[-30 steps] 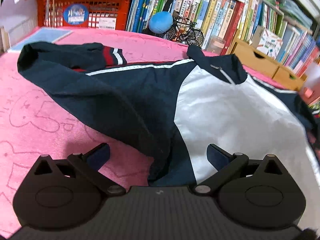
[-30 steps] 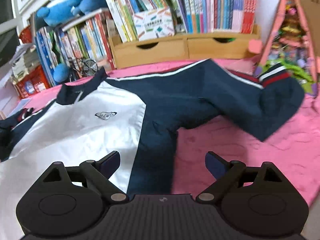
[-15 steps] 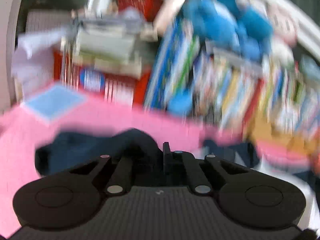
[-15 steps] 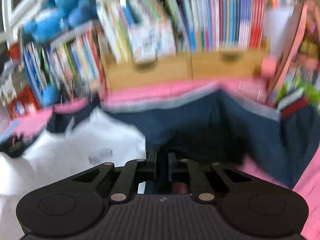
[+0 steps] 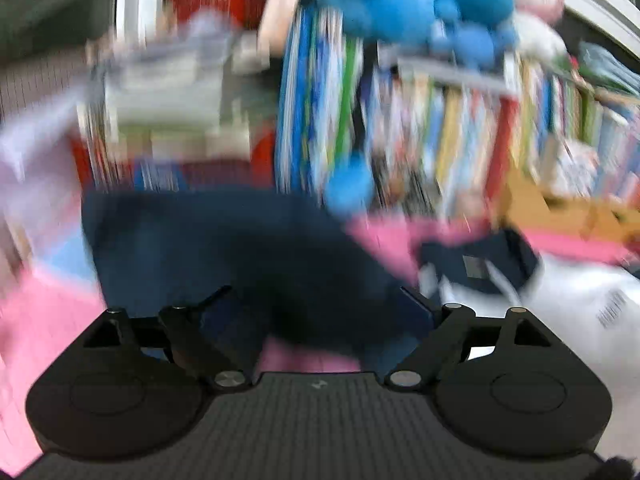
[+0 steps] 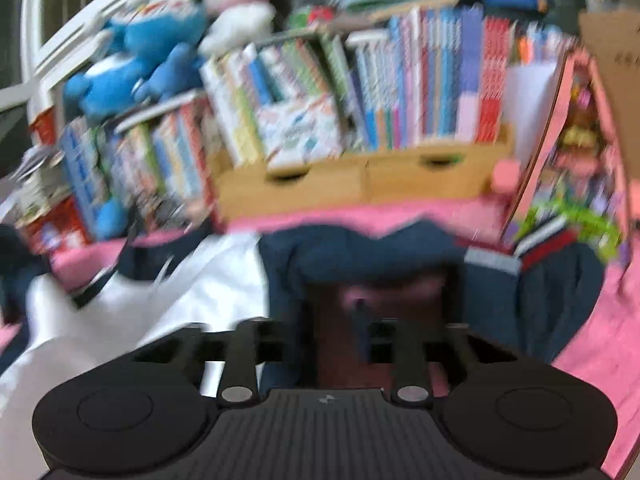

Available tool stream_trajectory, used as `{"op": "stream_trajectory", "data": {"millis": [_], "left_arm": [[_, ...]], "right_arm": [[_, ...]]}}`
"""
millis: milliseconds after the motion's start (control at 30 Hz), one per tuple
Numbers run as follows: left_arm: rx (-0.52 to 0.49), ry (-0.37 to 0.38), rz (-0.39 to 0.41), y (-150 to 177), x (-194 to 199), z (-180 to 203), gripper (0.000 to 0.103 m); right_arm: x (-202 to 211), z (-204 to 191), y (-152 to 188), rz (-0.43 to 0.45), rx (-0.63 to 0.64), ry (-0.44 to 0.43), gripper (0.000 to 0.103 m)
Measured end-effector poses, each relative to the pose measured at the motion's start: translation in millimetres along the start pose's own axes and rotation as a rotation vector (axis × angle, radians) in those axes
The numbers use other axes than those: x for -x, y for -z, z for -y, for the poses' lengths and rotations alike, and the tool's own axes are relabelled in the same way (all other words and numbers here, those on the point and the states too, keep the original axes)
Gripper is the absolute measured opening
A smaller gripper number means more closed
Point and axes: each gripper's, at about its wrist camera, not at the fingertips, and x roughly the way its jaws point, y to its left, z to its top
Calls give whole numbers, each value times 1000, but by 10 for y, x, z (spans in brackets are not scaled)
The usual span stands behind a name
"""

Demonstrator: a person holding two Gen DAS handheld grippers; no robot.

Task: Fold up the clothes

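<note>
Left wrist: navy sleeve [image 5: 224, 248] bunched between spread claw [image 5: 320, 300] fingers.

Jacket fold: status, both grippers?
Left gripper open, navy sleeve across it. Right gripper looks shut on other sleeve. Frames blurred; nothing obstructing.

Navy-and-white jacket [image 6: 224, 280], sleeves raised, blurred

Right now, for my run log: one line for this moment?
left gripper: open | right gripper: unclear, blurred | navy-and-white jacket: on pink blanket
</note>
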Motion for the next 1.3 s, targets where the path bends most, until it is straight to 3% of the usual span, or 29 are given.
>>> {"op": "stream_trajectory", "data": {"millis": [100, 200, 300, 400, 433, 467, 500, 533, 700, 800, 867, 967, 1000, 1067, 1233, 1300], "left_arm": [[127, 137, -127, 423, -33, -180, 94], [175, 160, -191, 587, -207, -160, 98], [147, 193, -123, 479, -335, 12, 100], [130, 209, -71, 312, -553, 226, 96], [122, 201, -58, 259, -621, 298, 70], [114, 175, -55, 200, -668, 356, 47], [106, 146, -53, 130, -703, 403, 20], [101, 122, -42, 55, -720, 432, 13], [164, 1, 142, -459, -593, 189, 10], [215, -27, 144, -633, -597, -25, 8], [226, 21, 94, -605, -568, -131, 13], [162, 133, -4, -340, -456, -164, 65], [141, 166, -32, -215, -434, -154, 91], [99, 220, -63, -38, -403, -120, 96], [29, 303, -156, 295, -522, 162, 99], [14, 282, -158, 316, -677, 273, 98]], "right_arm": [[19, -14, 218, -58, 36, -42, 65], [-138, -42, 285, -110, 16, -51, 74], [-347, -17, 255, -112, -50, -73, 92], [-634, 8, 178, -111, -92, -50, 94], [-712, 19, 153, -104, -99, -38, 87], [-755, 26, 122, -101, -109, -37, 48], [-788, 28, 81, -111, -127, -48, 24], [-821, 29, 41, -120, -146, -58, 12], [-592, -48, -181, 45, -87, -18, 12], [-707, 50, -233, 34, -144, -19, 12], [-829, 54, -205, -12, -143, -13, 14], [-817, 54, -96, -40, -154, -39, 22], [-786, 63, -60, -39, -151, -53, 26], [-729, 69, -1, -42, -143, -63, 42], [-669, 5, 73, -64, -117, -81, 44], [-667, -53, 80, -81, -96, -89, 47]]}}
